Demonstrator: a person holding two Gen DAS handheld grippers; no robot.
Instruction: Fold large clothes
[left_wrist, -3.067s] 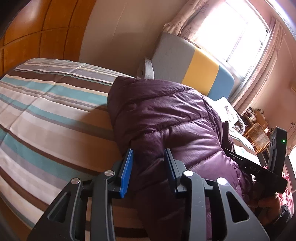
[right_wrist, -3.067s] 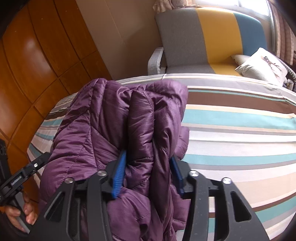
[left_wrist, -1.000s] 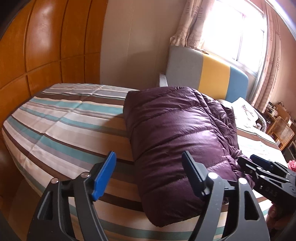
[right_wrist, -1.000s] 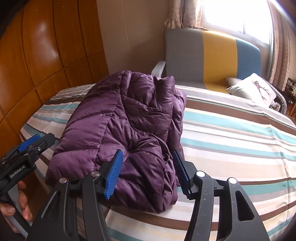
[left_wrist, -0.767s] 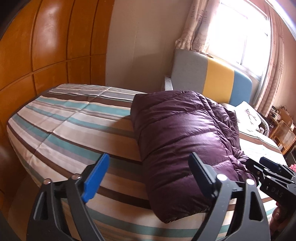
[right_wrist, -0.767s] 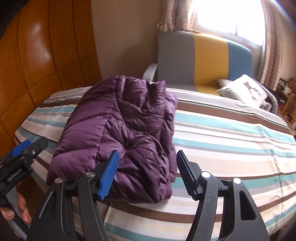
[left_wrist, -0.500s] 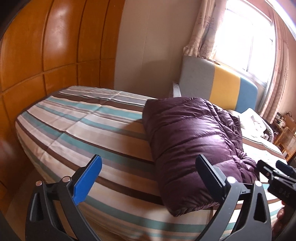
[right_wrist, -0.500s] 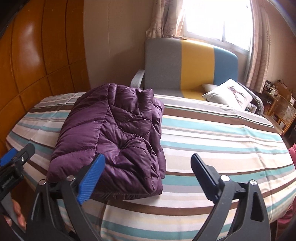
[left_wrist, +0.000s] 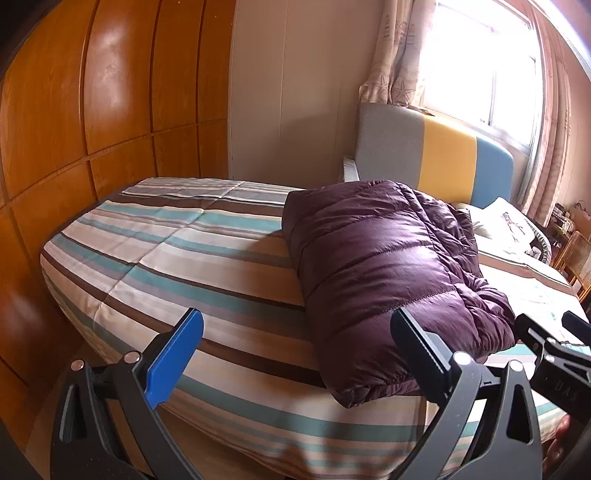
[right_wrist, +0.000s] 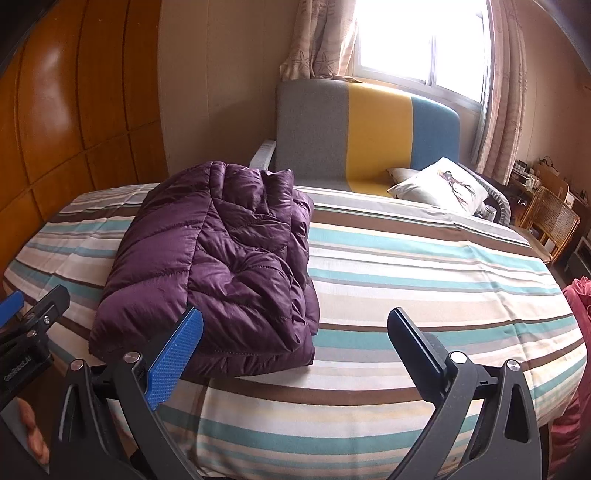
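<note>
Left gripper (left_wrist: 295, 350) and right gripper (right_wrist: 293, 341): jaws spread wide, just opened further, nothing between them. Purple down jacket (right_wrist: 221, 266) lies folded on the striped bed (right_wrist: 424, 280), near its front edge. Judged light, puffy, slippery shell; pinch quilted seams or hem, not loft.

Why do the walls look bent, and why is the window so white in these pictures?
Both wrist views use fisheye lenses, so the wooden wall panels bow outward and the corners go dark. In both, the window is overexposed by daylight, which also puts a sheen on the purple jacket; the right view shows glare on the panels too.
</note>
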